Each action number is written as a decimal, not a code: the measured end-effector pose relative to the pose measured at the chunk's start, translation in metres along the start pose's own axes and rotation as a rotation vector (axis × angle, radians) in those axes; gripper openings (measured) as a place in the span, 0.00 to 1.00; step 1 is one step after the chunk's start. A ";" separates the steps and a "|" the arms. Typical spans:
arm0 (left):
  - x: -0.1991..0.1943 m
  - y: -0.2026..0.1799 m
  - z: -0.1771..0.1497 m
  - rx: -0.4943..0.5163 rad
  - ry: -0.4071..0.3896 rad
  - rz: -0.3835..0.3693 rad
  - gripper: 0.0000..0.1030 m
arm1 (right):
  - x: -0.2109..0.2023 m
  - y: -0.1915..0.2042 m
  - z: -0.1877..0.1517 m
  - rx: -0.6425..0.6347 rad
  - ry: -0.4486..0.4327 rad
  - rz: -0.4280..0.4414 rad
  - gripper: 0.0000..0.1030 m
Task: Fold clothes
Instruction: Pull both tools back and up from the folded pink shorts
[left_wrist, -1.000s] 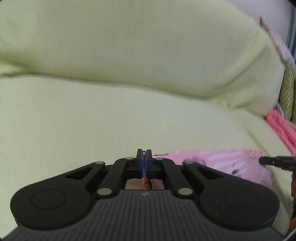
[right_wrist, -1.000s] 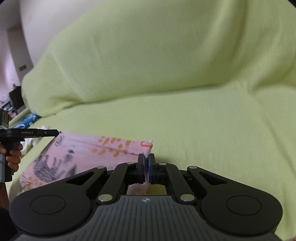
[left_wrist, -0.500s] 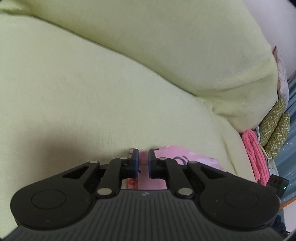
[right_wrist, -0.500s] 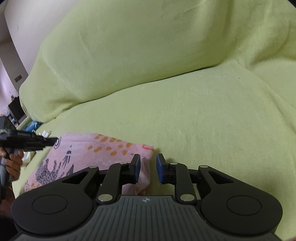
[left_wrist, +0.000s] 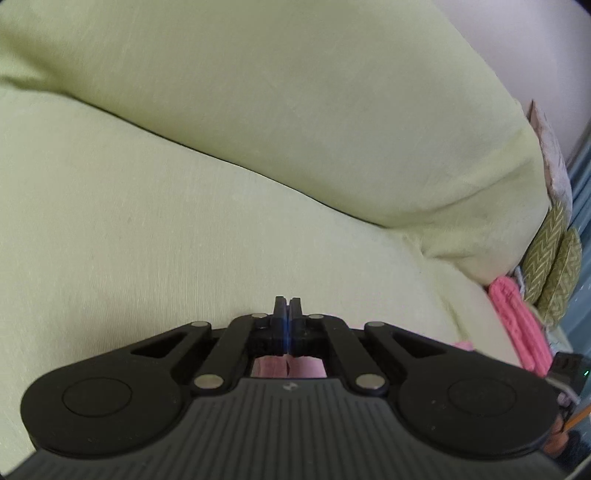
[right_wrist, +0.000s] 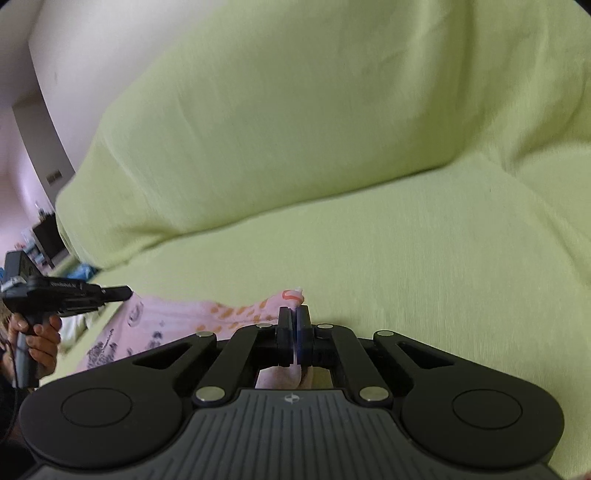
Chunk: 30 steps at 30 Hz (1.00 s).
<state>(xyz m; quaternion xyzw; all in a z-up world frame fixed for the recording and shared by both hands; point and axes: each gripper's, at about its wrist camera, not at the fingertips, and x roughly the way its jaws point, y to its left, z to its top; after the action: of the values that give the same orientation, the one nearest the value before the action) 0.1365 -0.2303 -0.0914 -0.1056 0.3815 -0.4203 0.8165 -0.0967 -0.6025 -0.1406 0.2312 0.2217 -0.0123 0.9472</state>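
A pink printed garment (right_wrist: 177, 317) lies folded on the yellow-green sofa seat (right_wrist: 406, 258). My right gripper (right_wrist: 294, 314) is shut on the garment's near right corner, with pink cloth between the pads. My left gripper (left_wrist: 287, 306) is shut, with pink cloth (left_wrist: 288, 367) showing just beneath and behind its fingers; the left edge of the garment seems pinched. The left gripper also shows in the right wrist view (right_wrist: 118, 293), at the garment's far left end, held by a hand (right_wrist: 35, 338).
The sofa back cushion (left_wrist: 295, 110) rises behind the seat. At the seat's right end lie a folded coral-pink cloth (left_wrist: 517, 325) and two green patterned cushions (left_wrist: 554, 258). A room with dark furniture (right_wrist: 46, 240) shows far left.
Both grippers held the garment a second ago, opened half a second ago, and have now shut again on its edge. The right corner of the garment is lifted slightly.
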 end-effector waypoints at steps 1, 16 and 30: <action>0.004 -0.002 -0.001 0.012 0.004 0.011 0.00 | -0.002 0.000 0.000 0.001 -0.013 -0.004 0.02; 0.004 -0.028 -0.013 0.218 0.061 0.275 0.02 | -0.008 0.044 -0.003 -0.184 0.058 -0.287 0.23; -0.039 -0.080 -0.138 0.511 0.084 0.331 0.06 | -0.042 0.134 -0.075 -0.395 0.090 -0.224 0.28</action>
<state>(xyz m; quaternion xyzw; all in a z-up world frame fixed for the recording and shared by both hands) -0.0241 -0.2294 -0.1262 0.1844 0.3089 -0.3679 0.8574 -0.1485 -0.4530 -0.1240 0.0158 0.2863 -0.0632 0.9559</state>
